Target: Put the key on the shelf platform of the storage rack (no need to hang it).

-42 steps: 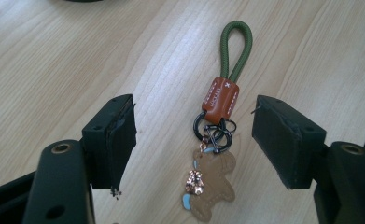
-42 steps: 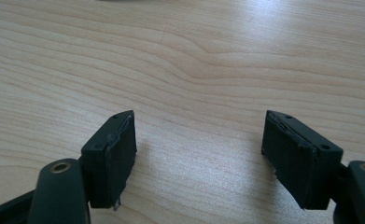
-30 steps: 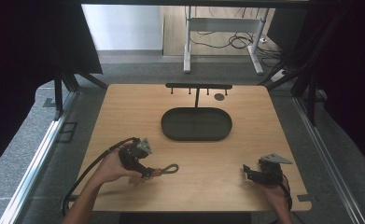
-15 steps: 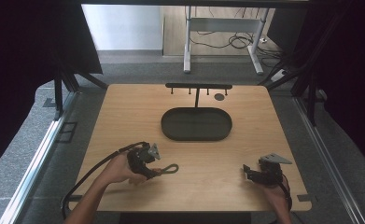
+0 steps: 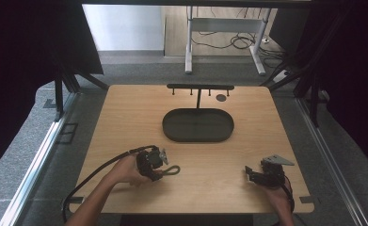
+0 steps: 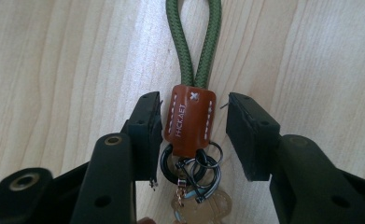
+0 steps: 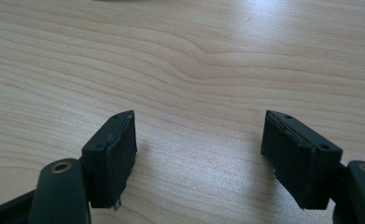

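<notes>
The left gripper [image 6: 194, 128] is being closed around a keychain [image 6: 190, 122] lying flat on the wooden table [image 5: 125, 117]; its jaws have just been narrowing, and one pad is now being laid against the brown leather tab while a clear gap is being left at the other pad, so nothing is yet being gripped. Beyond the jaw tips a green cord loop [image 6: 194, 42] is being seen running straight ahead, and behind the tab, toward the gripper body, dark split rings [image 6: 194, 165] and a pale key are being crowded between the jaws. For a sound grasp, the tab is judged to be better centred before the squeeze is completed, so that leather and not loose rings is being pinched, and the pads are being kept low to the wood. Farther ahead and to the side, a dark oval tray [image 5: 198, 125] and a small peg rack [image 5: 199, 88] are standing. Well apart, the right gripper [image 7: 199, 154] is being held wide open and empty over bare wood.
</notes>
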A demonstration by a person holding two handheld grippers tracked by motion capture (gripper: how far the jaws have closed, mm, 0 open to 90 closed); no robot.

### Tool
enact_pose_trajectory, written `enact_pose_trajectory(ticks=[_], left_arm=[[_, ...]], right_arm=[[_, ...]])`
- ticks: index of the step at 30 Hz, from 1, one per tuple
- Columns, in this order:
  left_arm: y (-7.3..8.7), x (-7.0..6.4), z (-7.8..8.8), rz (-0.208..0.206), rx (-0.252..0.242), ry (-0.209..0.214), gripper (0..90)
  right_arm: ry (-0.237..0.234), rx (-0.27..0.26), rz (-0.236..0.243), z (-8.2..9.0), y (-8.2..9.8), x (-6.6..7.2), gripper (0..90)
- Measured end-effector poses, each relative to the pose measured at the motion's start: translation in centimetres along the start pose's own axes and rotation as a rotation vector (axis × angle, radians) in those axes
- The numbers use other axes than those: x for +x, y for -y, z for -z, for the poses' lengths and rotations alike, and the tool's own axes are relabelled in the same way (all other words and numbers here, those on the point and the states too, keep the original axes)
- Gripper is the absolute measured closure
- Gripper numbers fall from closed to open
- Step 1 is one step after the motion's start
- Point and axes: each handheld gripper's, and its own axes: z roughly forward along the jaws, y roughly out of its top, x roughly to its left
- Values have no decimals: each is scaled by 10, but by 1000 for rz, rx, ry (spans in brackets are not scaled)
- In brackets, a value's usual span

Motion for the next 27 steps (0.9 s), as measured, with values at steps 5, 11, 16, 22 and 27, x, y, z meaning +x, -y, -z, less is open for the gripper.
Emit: enact_pose_trajectory(ticks=[5,11,16,22,27], left_arm=[[-2,1,-5,-7,26,4,575],[-3,2,-8,-10,39,10,600],[-3,5,-8,-1,38,44,655],[-2,6,-8,1,35,51,666],[-1,8,-4,1,29,63,668]], right_arm=[[0,0,-1,0,0,0,267],[0,1,-1,0,0,0,266],[1,1,1,0,0,0,266],[1,1,-1,0,0,0,266],[-2,0,-5,0,0,0,266]])
